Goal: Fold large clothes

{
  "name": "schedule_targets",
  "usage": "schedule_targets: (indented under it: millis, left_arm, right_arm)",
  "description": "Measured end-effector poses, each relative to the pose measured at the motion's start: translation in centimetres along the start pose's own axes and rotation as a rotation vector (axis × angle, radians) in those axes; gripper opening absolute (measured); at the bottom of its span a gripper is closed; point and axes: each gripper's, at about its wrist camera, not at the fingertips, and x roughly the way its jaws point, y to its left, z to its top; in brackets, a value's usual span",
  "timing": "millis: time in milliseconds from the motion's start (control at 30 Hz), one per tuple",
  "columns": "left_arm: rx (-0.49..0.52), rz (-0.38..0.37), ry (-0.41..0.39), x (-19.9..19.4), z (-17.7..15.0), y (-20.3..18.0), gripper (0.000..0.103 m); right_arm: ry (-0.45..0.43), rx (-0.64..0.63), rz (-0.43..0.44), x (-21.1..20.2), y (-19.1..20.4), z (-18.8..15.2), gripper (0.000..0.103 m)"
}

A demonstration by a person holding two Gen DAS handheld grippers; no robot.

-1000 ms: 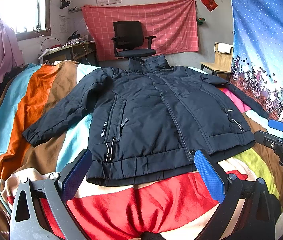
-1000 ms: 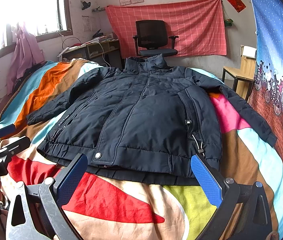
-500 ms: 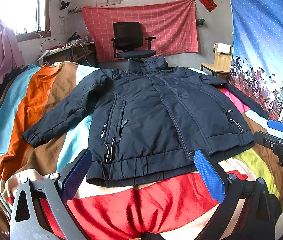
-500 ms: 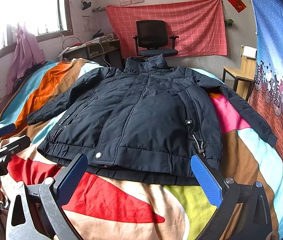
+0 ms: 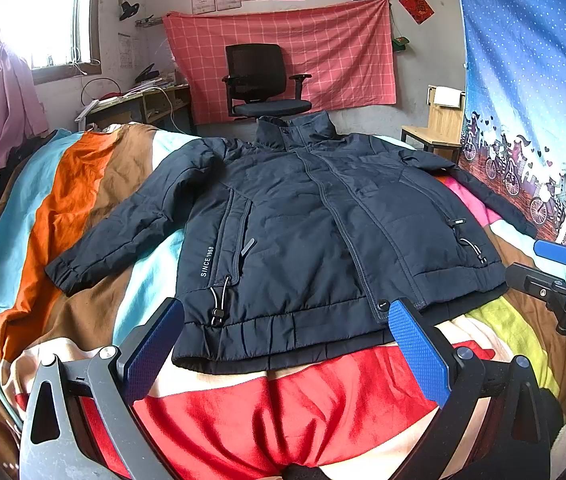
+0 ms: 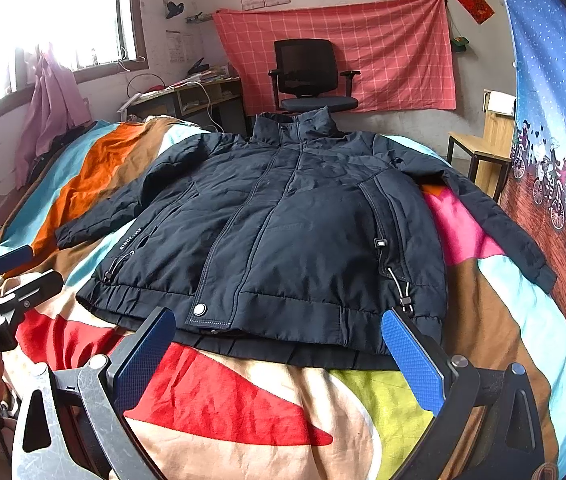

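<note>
A dark navy zipped jacket (image 5: 303, 232) lies flat, front up, on a bed with a colourful blanket (image 5: 83, 184); collar at the far end, both sleeves spread out to the sides. It also shows in the right wrist view (image 6: 291, 232). My left gripper (image 5: 287, 344) is open and empty, just short of the jacket's hem, left of the zip. My right gripper (image 6: 279, 348) is open and empty, just short of the hem, right of the zip. Each gripper shows at the edge of the other's view: the right one (image 5: 555, 276), the left one (image 6: 7, 276).
A black office chair (image 5: 263, 80) stands beyond the bed's far end before a red checked cloth (image 5: 303, 48). A desk (image 5: 135, 104) is at the far left, a wooden stool (image 5: 439, 132) at the far right. A blue printed curtain (image 5: 531, 100) hangs along the right side.
</note>
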Motion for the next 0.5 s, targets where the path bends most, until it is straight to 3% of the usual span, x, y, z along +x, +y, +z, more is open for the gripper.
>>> schedule_targets:
  millis: [500]
  left_arm:
    - [-0.005, 0.021, 0.009, 0.6, 0.86, -0.4, 0.1]
  right_arm:
    - [0.015, 0.014, -0.022, 0.91, 0.4, -0.54, 0.103]
